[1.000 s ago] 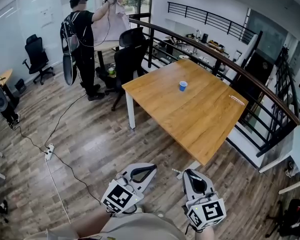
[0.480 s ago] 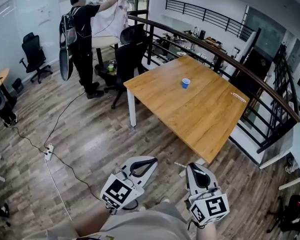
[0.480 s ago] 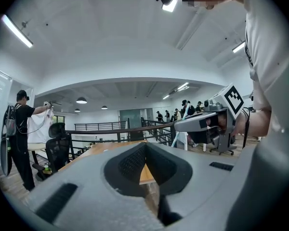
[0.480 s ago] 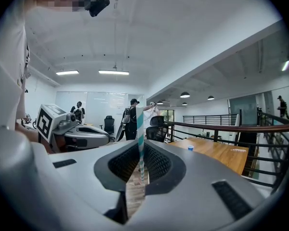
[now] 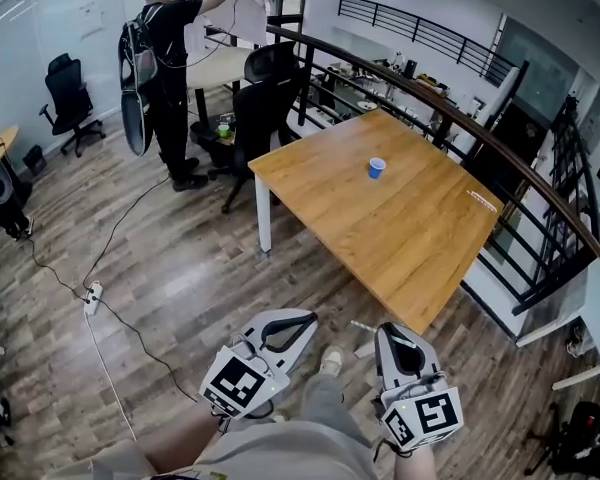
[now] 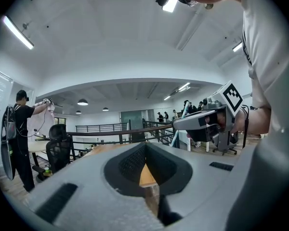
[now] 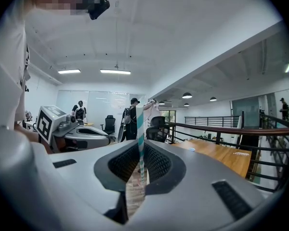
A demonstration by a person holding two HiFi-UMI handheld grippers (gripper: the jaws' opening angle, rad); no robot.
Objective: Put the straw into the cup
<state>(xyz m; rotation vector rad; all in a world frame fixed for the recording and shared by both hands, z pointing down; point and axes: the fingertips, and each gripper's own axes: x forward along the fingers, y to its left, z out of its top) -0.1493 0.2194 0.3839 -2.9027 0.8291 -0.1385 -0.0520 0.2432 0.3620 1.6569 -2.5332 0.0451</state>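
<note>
A small blue cup (image 5: 377, 168) stands upright on the far half of a wooden table (image 5: 400, 238), well ahead of both grippers. In the right gripper view the cup (image 7: 190, 149) is a tiny speck on the tabletop. My right gripper (image 5: 386, 332) is held low near my body, shut on a teal-and-white striped straw (image 7: 140, 138) that stands up between its jaws. My left gripper (image 5: 302, 319) is beside it, jaws closed with nothing between them. Both grippers hang over the floor, short of the table's near corner.
A small white strip (image 5: 481, 201) lies near the table's right edge. A dark railing (image 5: 430, 108) runs behind the table. A person (image 5: 165, 58) holding up a cloth stands at the back left by a black office chair (image 5: 262, 93). A cable and power strip (image 5: 90, 298) cross the floor.
The table and cup have drawn slightly nearer as I step forward. The person at the back has lifted the cloth higher. Both grippers keep their pose and grip.
</note>
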